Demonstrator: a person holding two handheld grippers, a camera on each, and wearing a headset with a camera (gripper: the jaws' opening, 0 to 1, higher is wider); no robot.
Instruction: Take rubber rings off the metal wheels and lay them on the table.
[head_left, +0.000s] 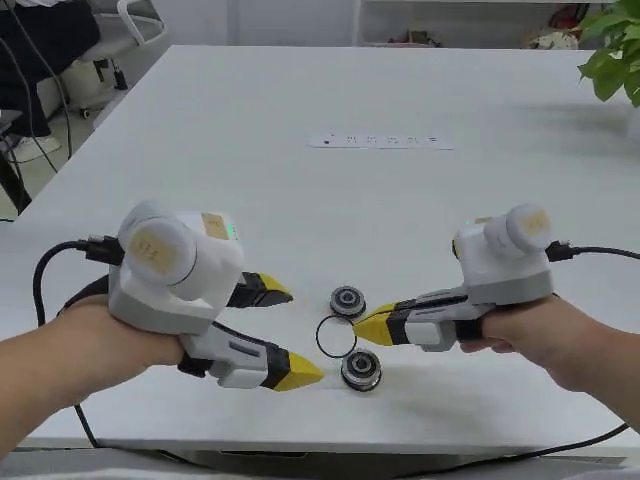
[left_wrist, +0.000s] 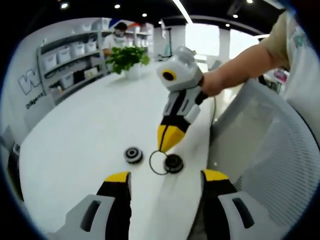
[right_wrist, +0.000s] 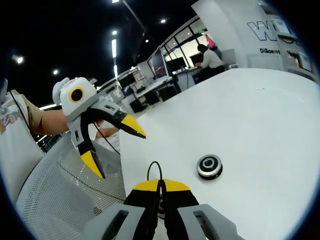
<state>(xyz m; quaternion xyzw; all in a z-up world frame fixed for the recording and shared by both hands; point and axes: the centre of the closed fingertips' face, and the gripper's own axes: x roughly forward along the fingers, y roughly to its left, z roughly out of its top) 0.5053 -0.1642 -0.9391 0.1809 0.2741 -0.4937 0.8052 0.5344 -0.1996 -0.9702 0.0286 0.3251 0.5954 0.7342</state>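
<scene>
Two small metal wheels lie near the table's front edge, one farther off (head_left: 347, 301) and one nearer (head_left: 361, 369). Between them is a thin black rubber ring (head_left: 335, 336), and my right gripper (head_left: 372, 325) is shut on its rim. The ring's near edge touches the nearer wheel. My left gripper (head_left: 290, 331) stands open just left of the ring, with nothing between its jaws. In the left gripper view the ring (left_wrist: 159, 162) hangs from the right gripper (left_wrist: 167, 140) beside a wheel (left_wrist: 173, 162). In the right gripper view the ring (right_wrist: 154, 172) rises from my shut jaws, with one wheel (right_wrist: 209, 166) beyond.
The white table (head_left: 330, 200) stretches far ahead, with a flat white strip (head_left: 380, 141) at mid-table. A potted plant (head_left: 615, 50) stands at the far right and an office chair (head_left: 120, 30) at the far left. Cables trail from both grippers over the front edge.
</scene>
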